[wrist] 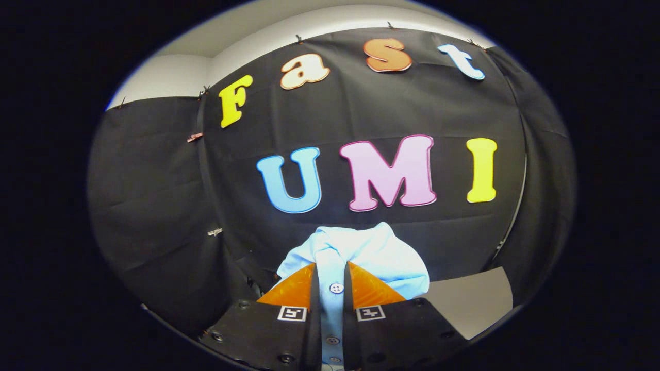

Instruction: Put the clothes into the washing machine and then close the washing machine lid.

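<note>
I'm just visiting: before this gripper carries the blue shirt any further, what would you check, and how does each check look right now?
1. Both fingers press on the light blue shirt: ok.
2. Gripper clamps the button strip, a button between the fingers: ok.
3. Shirt lifted, bunched ahead of the fingers against the black cloth wall: ok.
4. Cloth trailing below the gripper: cannot tell.
5. Washing machine's position and lid state: cannot tell.
6. Grey panel beside the gripper is out of the path: cannot tell.

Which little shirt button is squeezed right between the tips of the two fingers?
The top button on the light blue shirt. The gripper is pinching the shirt there; the other buttons sit lower, nearer the gripper's body.
</note>
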Demonstrator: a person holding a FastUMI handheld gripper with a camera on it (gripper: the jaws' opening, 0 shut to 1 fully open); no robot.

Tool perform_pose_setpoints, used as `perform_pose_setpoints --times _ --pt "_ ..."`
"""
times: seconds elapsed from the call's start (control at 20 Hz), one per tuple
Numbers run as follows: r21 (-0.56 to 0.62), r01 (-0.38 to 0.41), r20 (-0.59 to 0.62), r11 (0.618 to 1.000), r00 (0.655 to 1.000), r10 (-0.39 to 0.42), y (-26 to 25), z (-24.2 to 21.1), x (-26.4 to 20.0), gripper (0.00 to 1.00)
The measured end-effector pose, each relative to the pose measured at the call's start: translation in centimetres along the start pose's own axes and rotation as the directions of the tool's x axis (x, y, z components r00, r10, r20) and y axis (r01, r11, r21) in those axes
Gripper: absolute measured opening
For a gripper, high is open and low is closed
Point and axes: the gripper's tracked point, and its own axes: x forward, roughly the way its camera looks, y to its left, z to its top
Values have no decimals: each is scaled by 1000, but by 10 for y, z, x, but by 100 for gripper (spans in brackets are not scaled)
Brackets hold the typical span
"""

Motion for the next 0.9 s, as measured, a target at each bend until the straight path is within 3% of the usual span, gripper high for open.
perform_pose_setpoints --times 0.4,0.75,0.9 --pt "30 -64 -76 997 995 67 90 -51 55 20" --pt "76 -69 -172 995 982 81 127 -121 102 20" --pt "60 -39 -198 997 979 50 126 -148 119 20"
